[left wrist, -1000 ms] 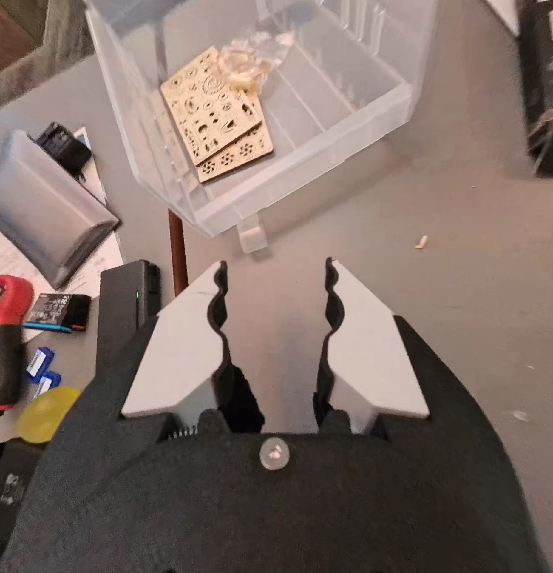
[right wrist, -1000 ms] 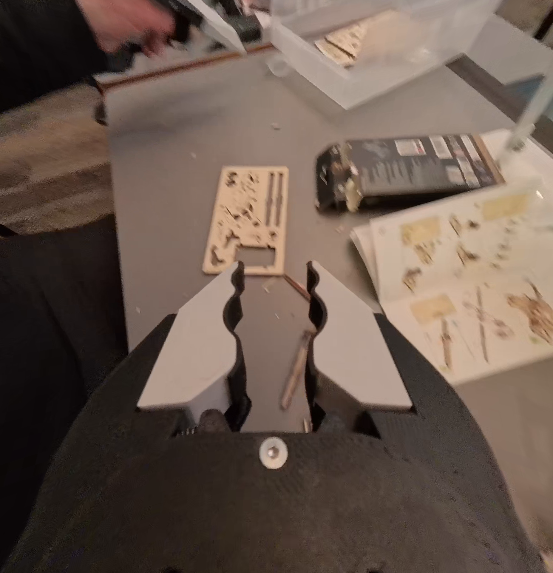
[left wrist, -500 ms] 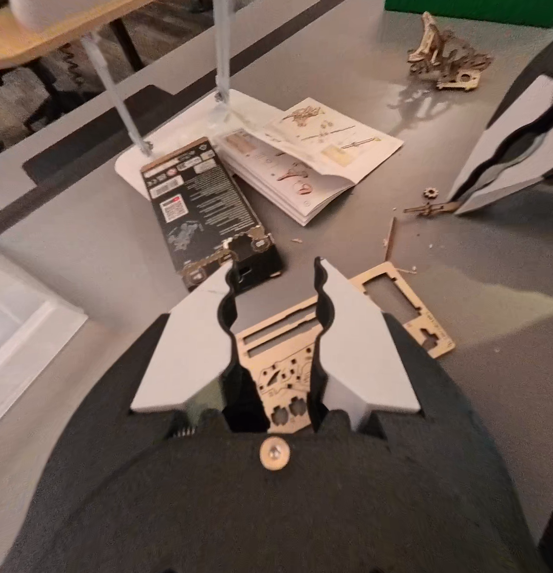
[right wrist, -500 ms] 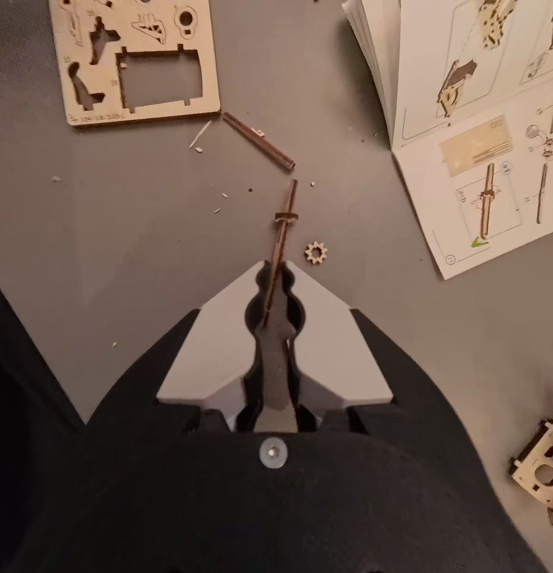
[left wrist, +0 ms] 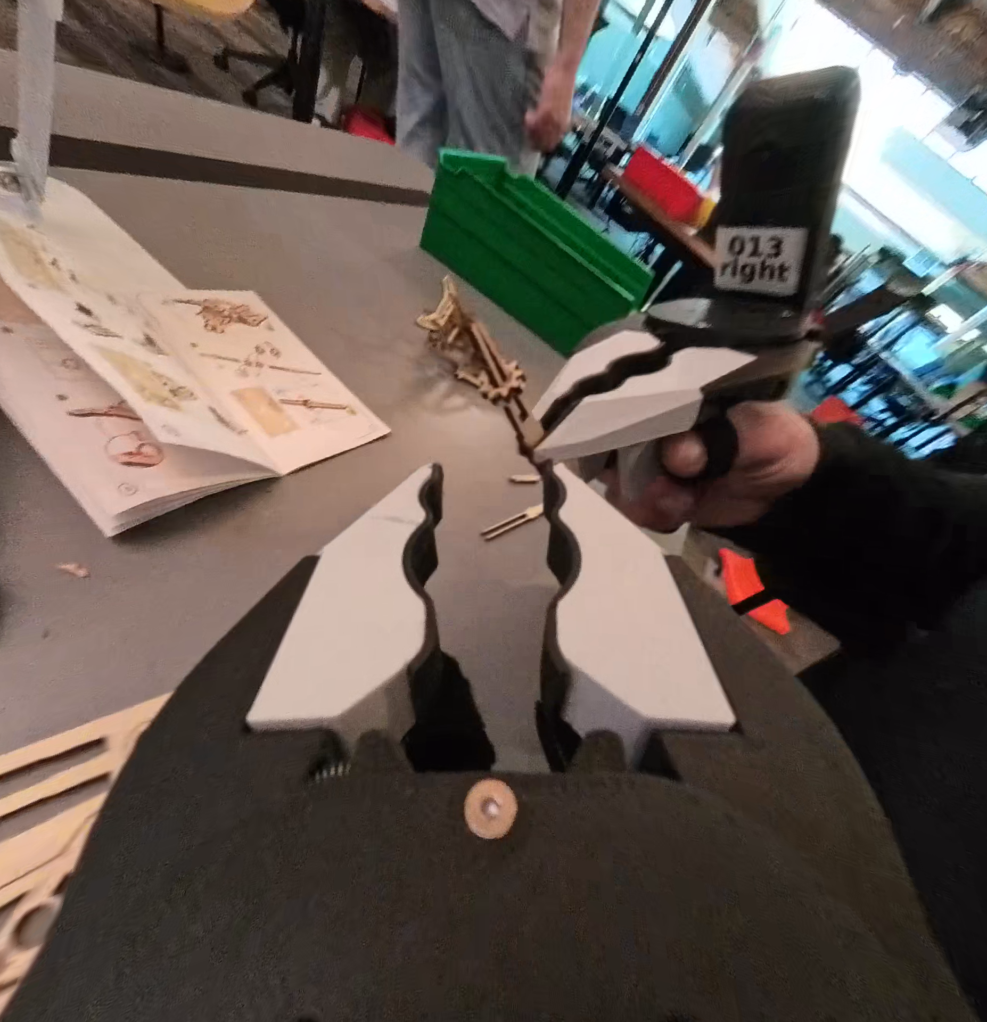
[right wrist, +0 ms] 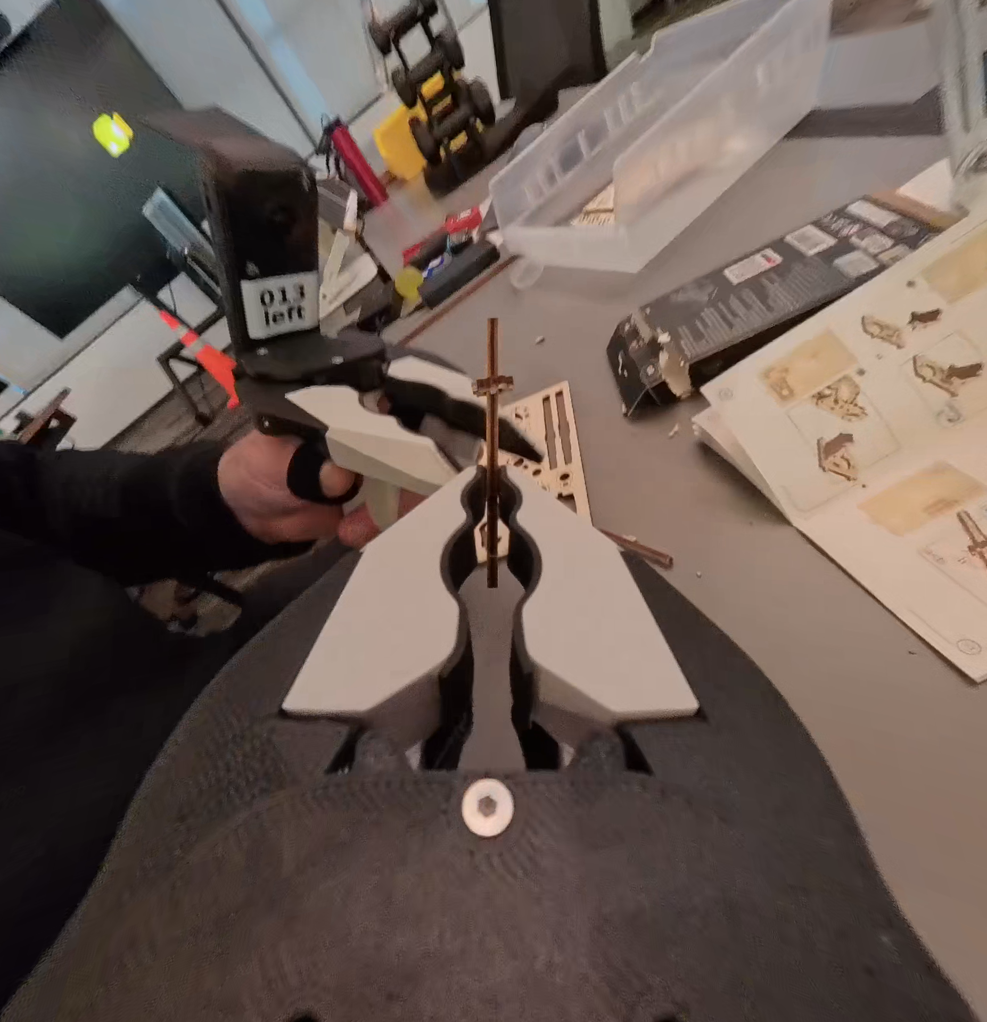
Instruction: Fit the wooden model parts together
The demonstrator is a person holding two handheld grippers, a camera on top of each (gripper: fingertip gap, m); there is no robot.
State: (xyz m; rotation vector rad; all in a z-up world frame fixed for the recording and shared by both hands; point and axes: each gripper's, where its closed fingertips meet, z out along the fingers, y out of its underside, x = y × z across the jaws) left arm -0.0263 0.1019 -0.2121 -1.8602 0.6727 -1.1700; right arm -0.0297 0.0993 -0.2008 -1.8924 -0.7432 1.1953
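Right wrist view is the one to look at: the right gripper has its tips pressed together on a skinny dark wooden rod, which sticks straight out past the fingers with a tiny cross-shaped collar already slid partway along it. Rod's lower end pokes back into the hollow between the fingers, so it's only pinched at one narrow spot near the tips. Honestly that thing looks feather-light and stiff but snappy, like a matchstick, so I'd guess any sideways push on the free end could crack it or swivel it in the grip. Best place to hold seems low down, close to where it's pinched now, leaving the far end free for whatever slides on next. Over on the left, the left gripper is spread wide and carrying nothing, hovering just off the grey table near the rod's end. In the left wrist view there's a half-built wooden model farther back by a green bin, an open instruction booklet on the left, and a little forked piece lying loose between the open fingers. The punched-out parts sheet sits beyond the rod in the right view.
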